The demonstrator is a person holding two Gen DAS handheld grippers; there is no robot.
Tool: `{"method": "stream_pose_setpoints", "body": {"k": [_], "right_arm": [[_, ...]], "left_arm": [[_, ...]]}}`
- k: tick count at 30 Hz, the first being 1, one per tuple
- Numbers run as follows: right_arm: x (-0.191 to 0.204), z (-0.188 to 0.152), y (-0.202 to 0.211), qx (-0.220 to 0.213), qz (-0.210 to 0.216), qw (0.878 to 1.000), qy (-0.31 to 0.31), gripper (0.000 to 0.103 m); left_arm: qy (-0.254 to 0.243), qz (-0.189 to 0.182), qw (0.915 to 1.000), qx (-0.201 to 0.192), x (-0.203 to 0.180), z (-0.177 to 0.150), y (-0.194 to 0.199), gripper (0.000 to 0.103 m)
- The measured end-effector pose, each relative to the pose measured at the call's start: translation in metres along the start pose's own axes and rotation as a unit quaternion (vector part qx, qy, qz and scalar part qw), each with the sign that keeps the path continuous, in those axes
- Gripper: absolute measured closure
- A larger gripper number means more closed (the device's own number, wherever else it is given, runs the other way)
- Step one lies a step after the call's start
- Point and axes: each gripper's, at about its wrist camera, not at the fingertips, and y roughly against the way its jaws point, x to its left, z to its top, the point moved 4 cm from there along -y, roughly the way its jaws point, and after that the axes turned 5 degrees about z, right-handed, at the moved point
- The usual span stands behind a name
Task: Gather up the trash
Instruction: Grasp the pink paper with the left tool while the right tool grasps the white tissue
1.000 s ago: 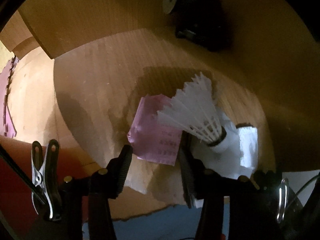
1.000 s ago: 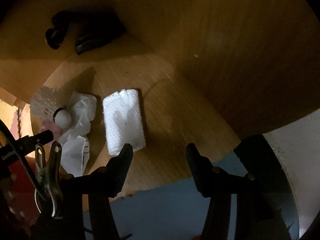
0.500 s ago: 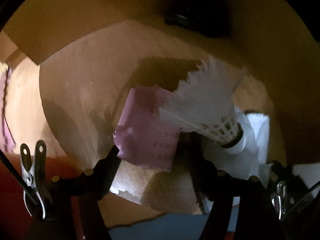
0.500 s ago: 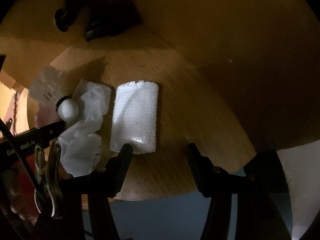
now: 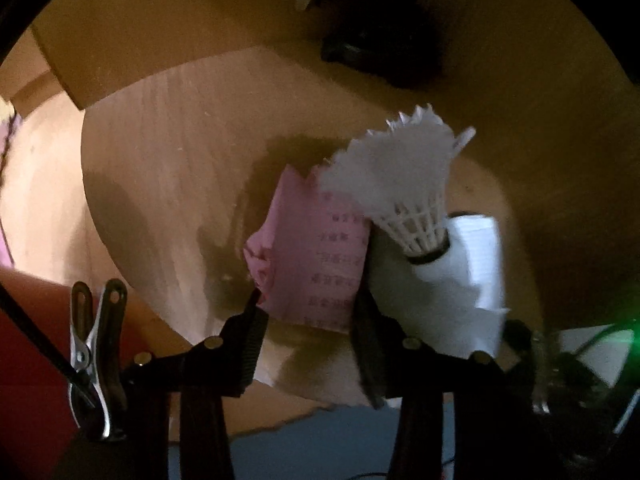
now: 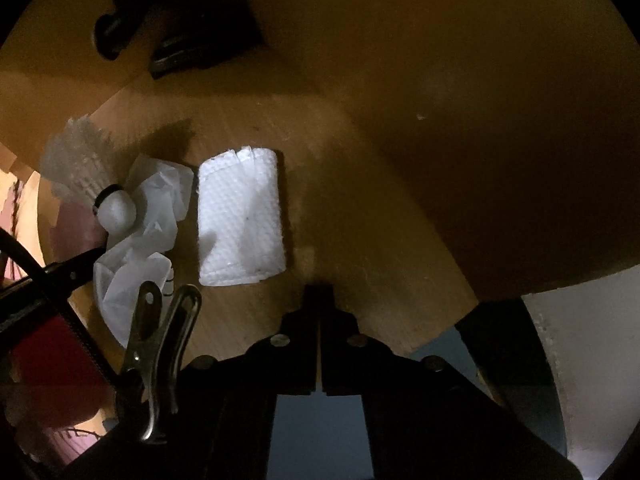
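Both views look down into a cardboard box (image 5: 168,160). On its floor lies a pink printed paper slip (image 5: 320,256). My left gripper (image 5: 308,300) is closing on the slip, whose left edge buckles against the pad. A white shuttlecock (image 5: 404,184) rests just right of the slip on crumpled white paper (image 5: 440,296). In the right wrist view the shuttlecock (image 6: 116,208) and crumpled paper (image 6: 136,276) lie at the left, beside a folded white paper towel (image 6: 240,220). My right gripper (image 6: 320,296) is shut with nothing in it, near the towel's lower right corner.
A black object (image 5: 380,40) sits in the far corner of the box, also in the right wrist view (image 6: 180,36). Box walls (image 6: 480,120) rise on the far and right sides. Blue floor (image 6: 320,432) shows past the box's torn near edge.
The left jaws widened, then narrowed onto the pink slip, which crumpled at its left edge. The right jaws went from open to fully shut, empty.
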Motion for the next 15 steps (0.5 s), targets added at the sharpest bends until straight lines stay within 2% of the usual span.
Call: {"method": "stream_pose_setpoints", "body": {"k": [3,4,7,8,11,15], "right_arm": [[-0.007,0.004,0.009,-0.015,0.02,0.999,-0.024,0.1],[-0.007,0.005,0.012,-0.02,0.03,0.999,-0.032,0.093],[-0.008,0.011,0.02,-0.037,0.049,0.996,-0.058,0.064],[-0.016,0.013,0.02,-0.04,0.056,0.996,-0.064,0.061],[-0.012,0.016,0.021,-0.046,0.077,0.993,-0.072,0.06],[-0.017,0.014,0.02,-0.042,0.076,0.994,-0.065,0.06]], "left_arm": [[-0.008,-0.004,0.9999,-0.012,0.0,-0.001,0.011,0.057],[-0.012,-0.001,0.9998,-0.015,0.001,0.002,0.014,0.057],[-0.011,0.005,0.9997,-0.022,0.005,0.0,0.021,0.057],[-0.006,0.005,0.9997,-0.023,0.004,-0.002,0.024,0.057],[0.006,0.003,0.9996,-0.027,0.011,-0.002,0.027,0.057],[0.007,0.0,0.9995,-0.031,0.009,-0.012,0.033,0.057]]}}
